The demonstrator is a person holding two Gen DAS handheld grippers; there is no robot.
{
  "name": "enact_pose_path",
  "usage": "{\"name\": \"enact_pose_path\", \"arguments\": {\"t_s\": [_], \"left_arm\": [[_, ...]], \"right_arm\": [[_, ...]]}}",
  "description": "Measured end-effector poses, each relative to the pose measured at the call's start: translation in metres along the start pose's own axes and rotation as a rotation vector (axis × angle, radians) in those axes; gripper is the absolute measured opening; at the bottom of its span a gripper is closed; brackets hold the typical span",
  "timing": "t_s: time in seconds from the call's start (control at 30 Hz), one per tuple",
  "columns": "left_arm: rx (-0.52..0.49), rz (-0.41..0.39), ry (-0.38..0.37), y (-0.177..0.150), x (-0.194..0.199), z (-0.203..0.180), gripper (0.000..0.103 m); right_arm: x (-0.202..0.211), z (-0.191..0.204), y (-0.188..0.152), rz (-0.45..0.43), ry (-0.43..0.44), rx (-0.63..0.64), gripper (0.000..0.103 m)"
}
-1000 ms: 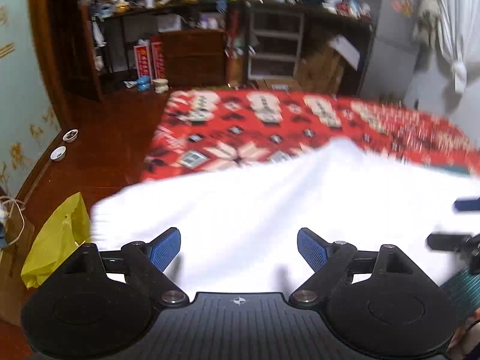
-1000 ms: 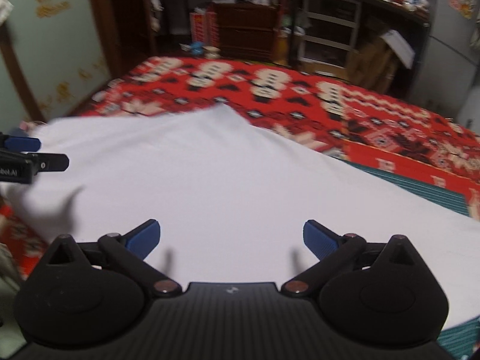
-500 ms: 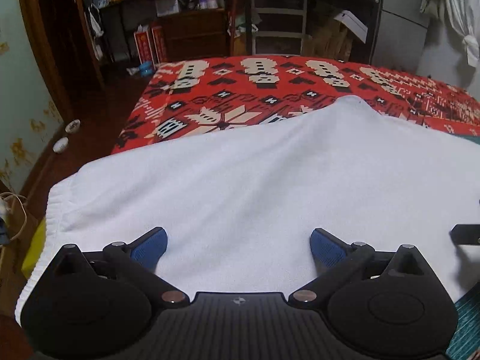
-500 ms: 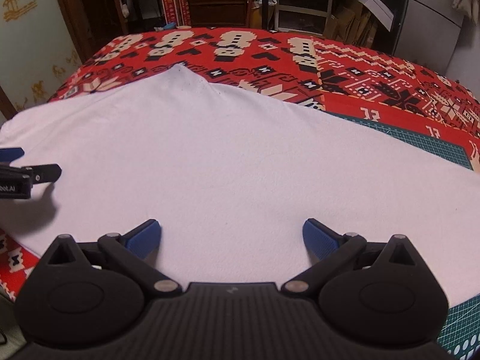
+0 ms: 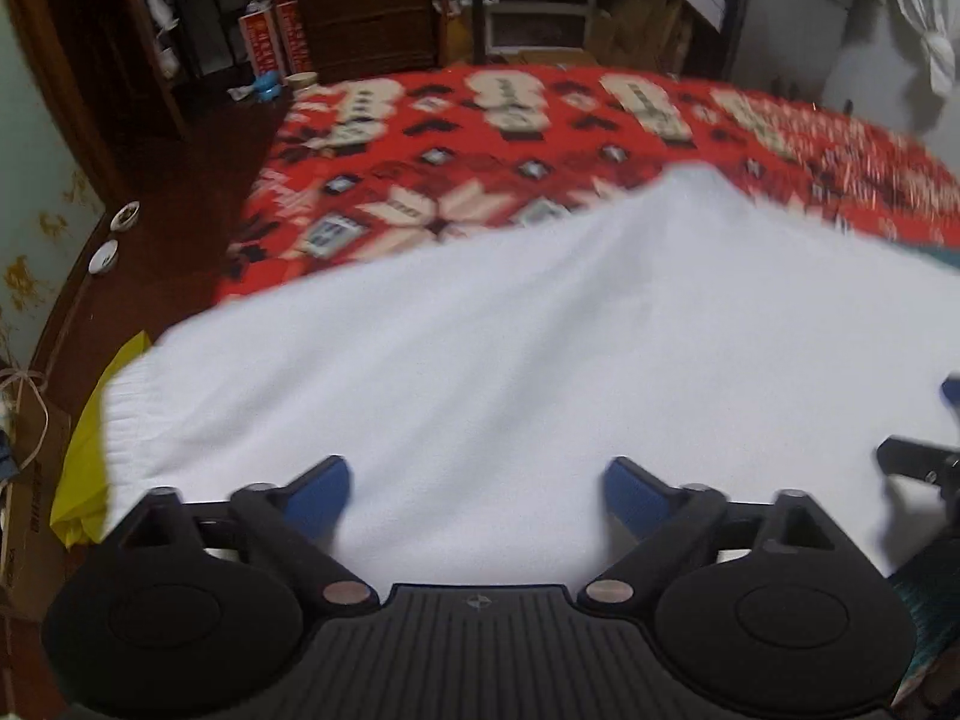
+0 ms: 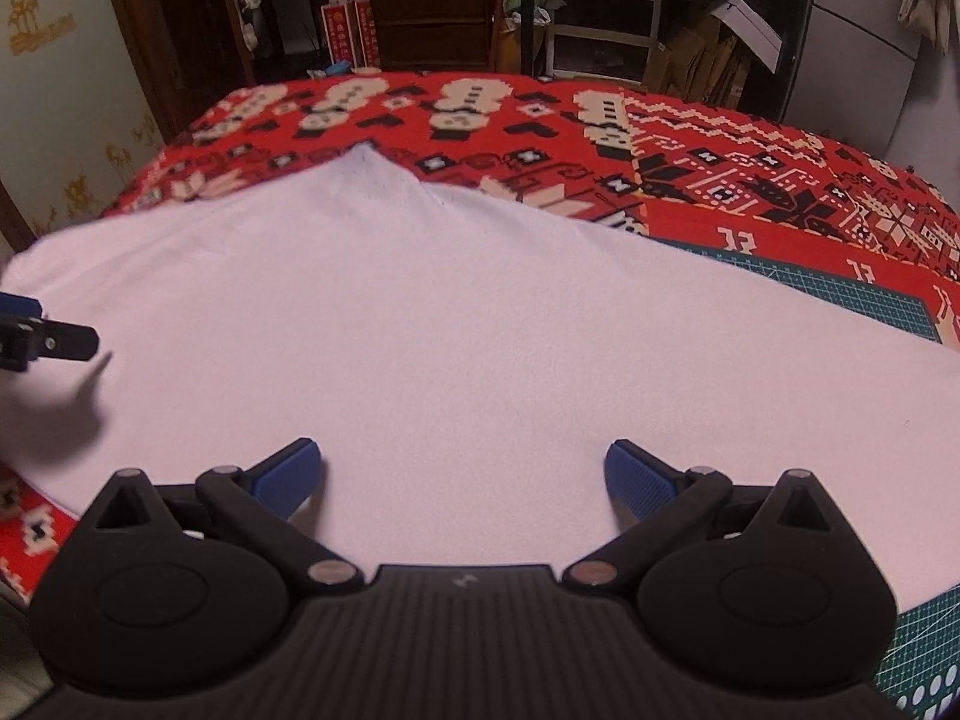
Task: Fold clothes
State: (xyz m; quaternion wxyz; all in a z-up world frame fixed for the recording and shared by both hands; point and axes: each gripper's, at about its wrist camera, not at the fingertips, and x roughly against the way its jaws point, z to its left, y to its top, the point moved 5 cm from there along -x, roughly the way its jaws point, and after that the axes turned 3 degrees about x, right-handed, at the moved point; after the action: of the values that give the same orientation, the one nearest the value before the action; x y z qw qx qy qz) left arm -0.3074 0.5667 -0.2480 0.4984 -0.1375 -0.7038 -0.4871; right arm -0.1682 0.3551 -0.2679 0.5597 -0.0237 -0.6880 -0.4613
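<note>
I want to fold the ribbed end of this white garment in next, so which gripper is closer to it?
Left, probably. The left gripper hangs open over the white garment near its ribbed hem. The right gripper, also open, sits over plain cloth, farther from that end.

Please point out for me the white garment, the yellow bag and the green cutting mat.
white garment (image 6: 480,324): right wrist view, middle of the cloth.
yellow bag (image 5: 84,468): left wrist view, its visible side beside the garment's edge.
green cutting mat (image 6: 864,294): right wrist view, strip behind the garment.

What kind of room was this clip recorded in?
Probably a cluttered home bedroom or storeroom: a white garment lies on a red patterned blanket, with a dark wooden drawer chest and stacked cardboard boxes behind.
</note>
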Motion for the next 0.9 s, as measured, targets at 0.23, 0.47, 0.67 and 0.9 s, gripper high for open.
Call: {"name": "enact_pose_path", "arguments": {"t_s": [0.23,0.47,0.67,0.9], "left_arm": [[0.198,-0.110,0.037,0.038,0.042,0.112,0.091],[0.415,0.021,-0.052,0.036,-0.012,0.189,0.090],[0.479,0.046,-0.162,0.030,-0.042,0.187,0.065],[0.418,-0.100,-0.100,0.035,-0.015,0.173,0.007]], "right_arm": [[0.011,0.003,0.021,-0.055,0.046,-0.036,0.097],[0.006,0.001,0.029,-0.041,0.053,-0.081,0.092],[0.003,-0.005,0.025,-0.014,0.016,-0.083,0.093],[0.000,-0.001,0.021,0.012,0.008,-0.069,0.093]]}}
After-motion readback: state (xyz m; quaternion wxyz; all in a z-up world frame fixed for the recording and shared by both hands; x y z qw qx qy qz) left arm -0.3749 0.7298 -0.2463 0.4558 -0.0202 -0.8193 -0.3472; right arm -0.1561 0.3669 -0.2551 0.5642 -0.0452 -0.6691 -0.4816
